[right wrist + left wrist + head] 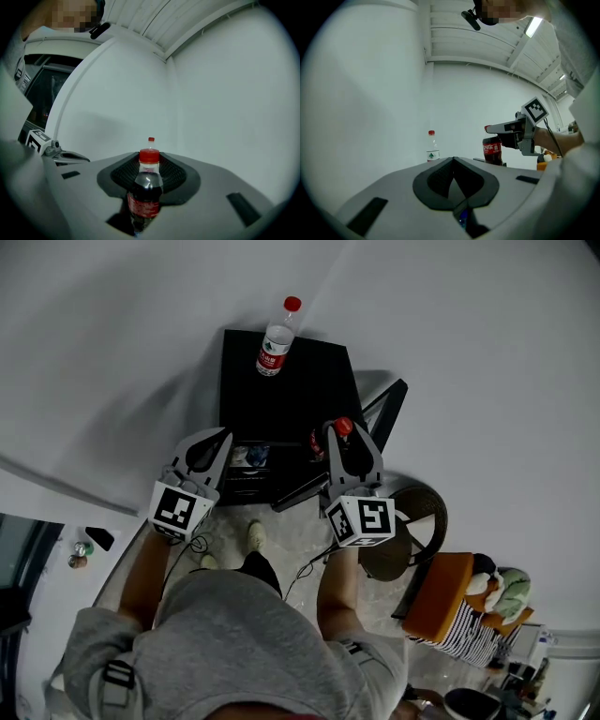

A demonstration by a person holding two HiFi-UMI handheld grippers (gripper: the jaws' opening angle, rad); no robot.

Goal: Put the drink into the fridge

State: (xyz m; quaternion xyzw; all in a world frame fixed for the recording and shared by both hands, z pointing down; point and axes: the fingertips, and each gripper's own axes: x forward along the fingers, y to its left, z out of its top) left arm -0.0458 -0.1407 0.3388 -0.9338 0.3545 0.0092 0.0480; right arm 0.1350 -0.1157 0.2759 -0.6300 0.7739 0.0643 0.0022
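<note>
Standing upright, red-capped dark cola bottle (146,190)

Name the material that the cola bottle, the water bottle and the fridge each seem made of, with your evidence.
Cola bottle: clear glossy plastic; the dark drink shows through, and it has a red screw cap.
Water bottle: clear plastic too, see-through, with a red cap.
Fridge: black casing with little shine; probably painted metal or plastic, the views cannot settle which.

A see-through plastic water bottle with a red cap (276,341) is standing on the small black fridge (281,395). The right tongs (341,435) are holding a dark cola bottle with a red cap (343,427) at the fridge's front. The left tongs (221,437) are hovering beside them.
</note>
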